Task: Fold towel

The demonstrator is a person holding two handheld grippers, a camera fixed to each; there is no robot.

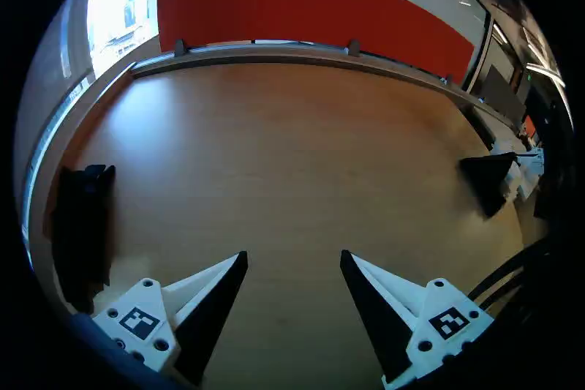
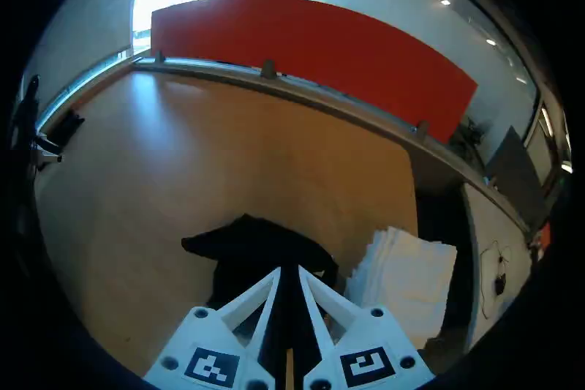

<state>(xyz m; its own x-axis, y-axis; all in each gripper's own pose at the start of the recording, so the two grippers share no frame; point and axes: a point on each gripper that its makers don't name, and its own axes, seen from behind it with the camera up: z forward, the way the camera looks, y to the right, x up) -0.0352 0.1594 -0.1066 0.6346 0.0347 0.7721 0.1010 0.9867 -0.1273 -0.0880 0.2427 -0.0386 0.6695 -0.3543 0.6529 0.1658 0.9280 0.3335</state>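
My gripper (image 2: 289, 273) at 6 o'clock, fingers pinched on black towel (image 2: 245, 242). White towel stack (image 2: 409, 276) at 4 o'clock, on wooden table (image 2: 183, 163).

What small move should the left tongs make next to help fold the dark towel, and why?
Probably bring the left tongs across to the dark towel and take a free edge. They stand open over the wooden table, holding nothing, while the right tongs are nearly shut with their tips at the crumpled towel. I cannot tell whether they pinch it.
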